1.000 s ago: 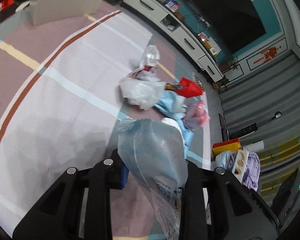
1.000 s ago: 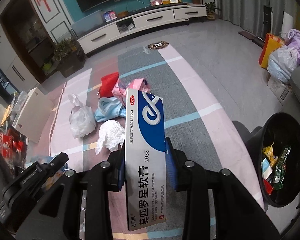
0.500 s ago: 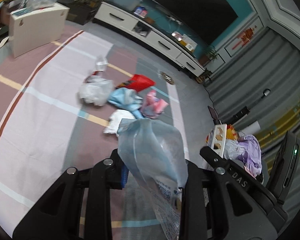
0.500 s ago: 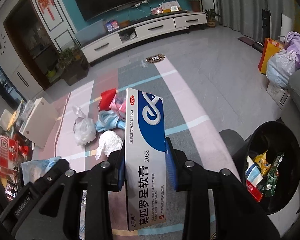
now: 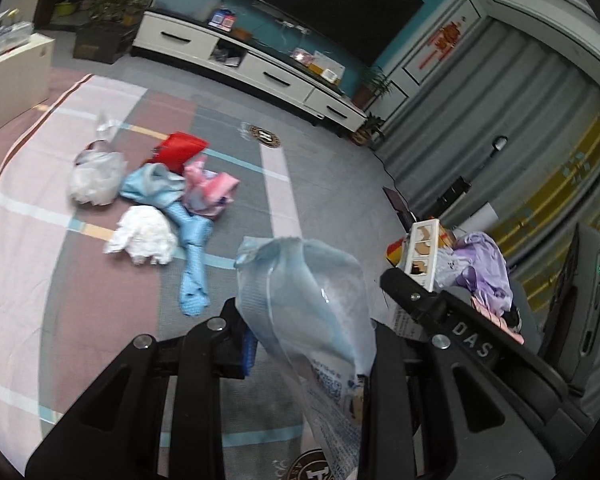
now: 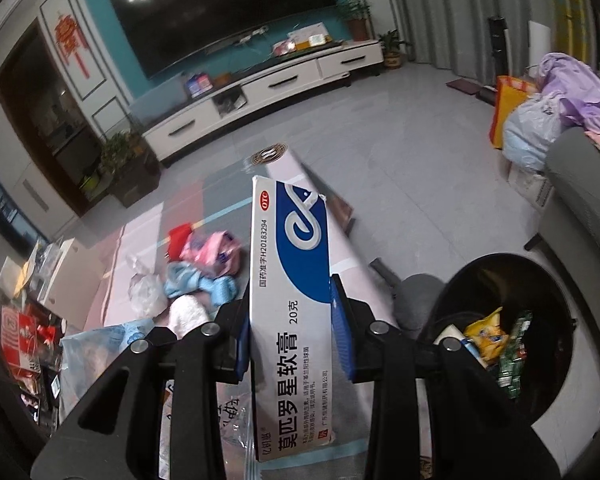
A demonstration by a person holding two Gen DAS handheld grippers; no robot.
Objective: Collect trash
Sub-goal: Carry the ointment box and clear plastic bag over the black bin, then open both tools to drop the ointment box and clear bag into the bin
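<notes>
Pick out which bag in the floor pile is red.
The red bag at the pile's far edge, toward the TV cabinet; the others beside it are clear, blue, pink and white.

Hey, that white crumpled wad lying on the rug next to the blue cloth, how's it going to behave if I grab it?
The white wad looks like crumpled tissue or thin plastic, so probably very light and soft, squashing between the pads. Its ragged, loose edges suggest a part may tear off or trail. It touches the blue cloth, so that might drag along.
</notes>
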